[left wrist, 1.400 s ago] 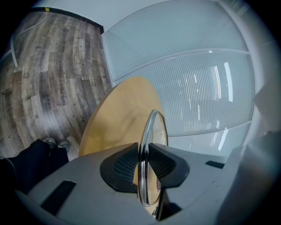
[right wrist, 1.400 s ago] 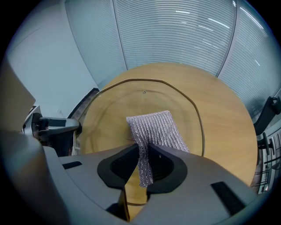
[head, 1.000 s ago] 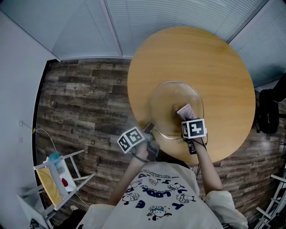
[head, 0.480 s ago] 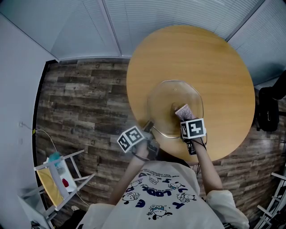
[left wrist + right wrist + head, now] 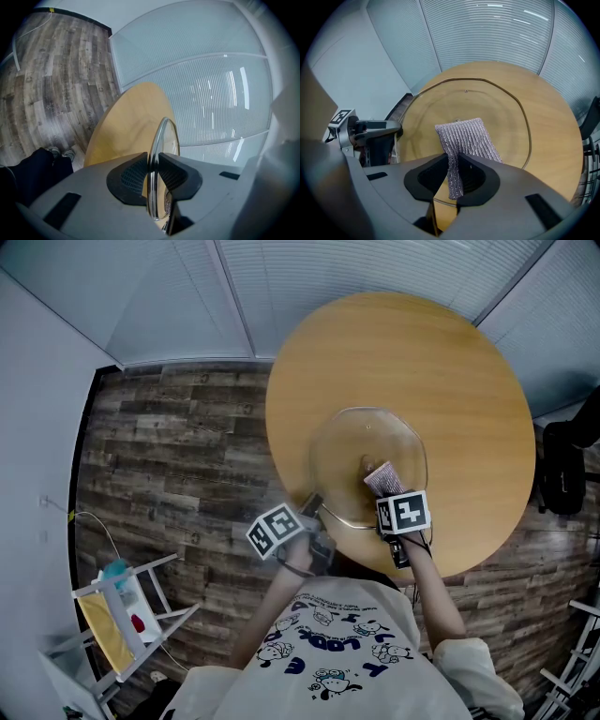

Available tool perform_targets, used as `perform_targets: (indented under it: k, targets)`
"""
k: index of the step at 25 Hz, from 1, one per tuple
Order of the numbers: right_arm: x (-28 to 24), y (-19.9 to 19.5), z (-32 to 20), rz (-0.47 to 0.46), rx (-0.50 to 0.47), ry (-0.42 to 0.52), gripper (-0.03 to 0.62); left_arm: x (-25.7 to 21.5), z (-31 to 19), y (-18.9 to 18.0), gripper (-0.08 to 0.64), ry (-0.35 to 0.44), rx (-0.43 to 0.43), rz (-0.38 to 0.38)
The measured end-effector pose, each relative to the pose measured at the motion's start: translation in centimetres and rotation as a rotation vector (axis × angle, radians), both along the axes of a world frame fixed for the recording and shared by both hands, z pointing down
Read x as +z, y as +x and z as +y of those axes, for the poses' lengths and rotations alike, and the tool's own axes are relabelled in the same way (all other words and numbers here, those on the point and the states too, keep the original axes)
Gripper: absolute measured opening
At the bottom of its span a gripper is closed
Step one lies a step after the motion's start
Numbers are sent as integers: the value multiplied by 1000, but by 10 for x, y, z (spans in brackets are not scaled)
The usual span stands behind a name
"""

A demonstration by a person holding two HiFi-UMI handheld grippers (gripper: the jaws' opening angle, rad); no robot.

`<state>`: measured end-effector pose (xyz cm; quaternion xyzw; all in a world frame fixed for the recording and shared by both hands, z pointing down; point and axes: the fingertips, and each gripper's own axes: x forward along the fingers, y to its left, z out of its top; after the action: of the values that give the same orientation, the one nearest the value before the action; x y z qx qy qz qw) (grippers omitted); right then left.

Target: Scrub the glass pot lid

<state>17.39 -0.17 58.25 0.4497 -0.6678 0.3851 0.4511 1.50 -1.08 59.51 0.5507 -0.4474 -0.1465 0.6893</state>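
Note:
A large glass pot lid is held over the round wooden table. My left gripper is shut on the lid's near-left rim; in the left gripper view the rim runs edge-on between the jaws of my left gripper. My right gripper is shut on a silvery-grey scrubbing pad, which lies flat on the glass beside the lid's centre knob. In the right gripper view the scrubbing pad fans out from my right gripper across the lid.
Wood-plank floor lies left of the table. A small white folding rack with yellow cloth stands at lower left. A dark chair sits at the right edge. Ribbed white blinds run behind the table.
The scrubbing pad and my right gripper have slid slightly toward me and left across the glass. The left gripper and lid stay where they were.

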Motion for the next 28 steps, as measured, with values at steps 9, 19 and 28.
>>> perform_targets:
  k: [9,19,28]
  targets:
    - [0,-8,6,-8,-12,-9,75,-1,0,2,72,-1,4,5]
    - [0,-18,9,-22,-19,-17,74,0,-1,1,72,-5,6,7]
    - [0,-29,13,-35,-37,-22,75,0,-1,1,72,-6,4,6]
